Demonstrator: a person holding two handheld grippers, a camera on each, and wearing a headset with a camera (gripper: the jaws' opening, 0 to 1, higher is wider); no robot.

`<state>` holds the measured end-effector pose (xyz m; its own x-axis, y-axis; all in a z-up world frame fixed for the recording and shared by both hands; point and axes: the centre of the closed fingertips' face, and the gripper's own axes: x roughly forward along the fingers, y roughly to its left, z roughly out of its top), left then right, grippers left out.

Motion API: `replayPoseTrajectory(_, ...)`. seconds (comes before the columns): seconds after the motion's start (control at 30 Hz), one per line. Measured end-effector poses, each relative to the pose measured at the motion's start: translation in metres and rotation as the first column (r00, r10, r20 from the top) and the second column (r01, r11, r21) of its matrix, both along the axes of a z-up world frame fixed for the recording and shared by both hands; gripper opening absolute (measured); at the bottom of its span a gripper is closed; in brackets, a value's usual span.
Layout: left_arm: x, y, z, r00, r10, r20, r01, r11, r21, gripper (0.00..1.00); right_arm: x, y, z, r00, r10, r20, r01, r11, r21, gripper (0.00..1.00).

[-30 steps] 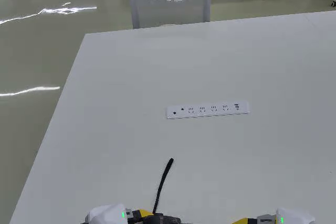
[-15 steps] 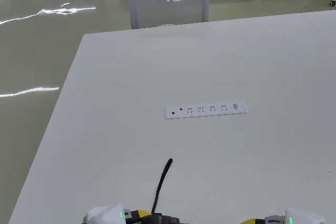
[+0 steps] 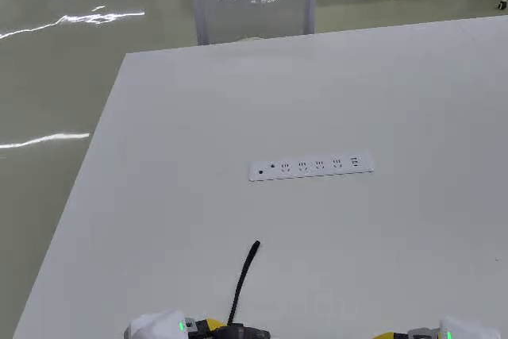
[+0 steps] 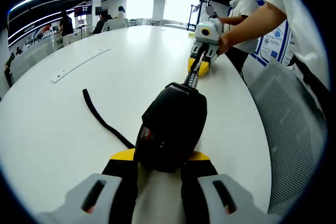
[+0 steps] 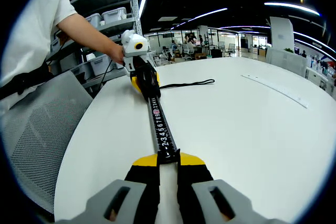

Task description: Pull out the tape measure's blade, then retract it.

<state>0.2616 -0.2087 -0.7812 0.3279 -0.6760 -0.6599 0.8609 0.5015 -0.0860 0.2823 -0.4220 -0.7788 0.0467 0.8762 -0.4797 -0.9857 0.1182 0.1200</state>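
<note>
Releasing your right fingers (image 5: 143, 174) suddenly, clenched on the black numbered blade (image 5: 160, 124) low-centre, could whip it toward the chunky black tape-measure case (image 4: 170, 127) your left fingers (image 4: 123, 174) grasp mid-frame.

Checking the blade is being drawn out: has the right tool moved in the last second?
Yes. In the head view the right tool has slid rightward, away from the power strip; the left tool has not.

Head view: the bottom edge crops left gripper (image 3: 208, 326) and right gripper (image 3: 397, 334) to their tops, tape measure case (image 3: 242, 332) barely in. Left gripper view: case hides the fingers' (image 4: 123, 182) tips and the blade's (image 4: 192, 75) near end. Power strip (image 3: 311, 167) markings too small to read.
</note>
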Motion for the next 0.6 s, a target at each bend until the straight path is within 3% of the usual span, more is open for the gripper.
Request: replayPoseTrajectory(0.6, 0.001, 0.0, -0.001, 1.0, 0.005, -0.003, -0.005, 1.0, 0.002, 0.26, 0.001, -0.021, 0.002, 1.0, -0.017, -0.002, 0.017, 1.0, -0.008, 0.08)
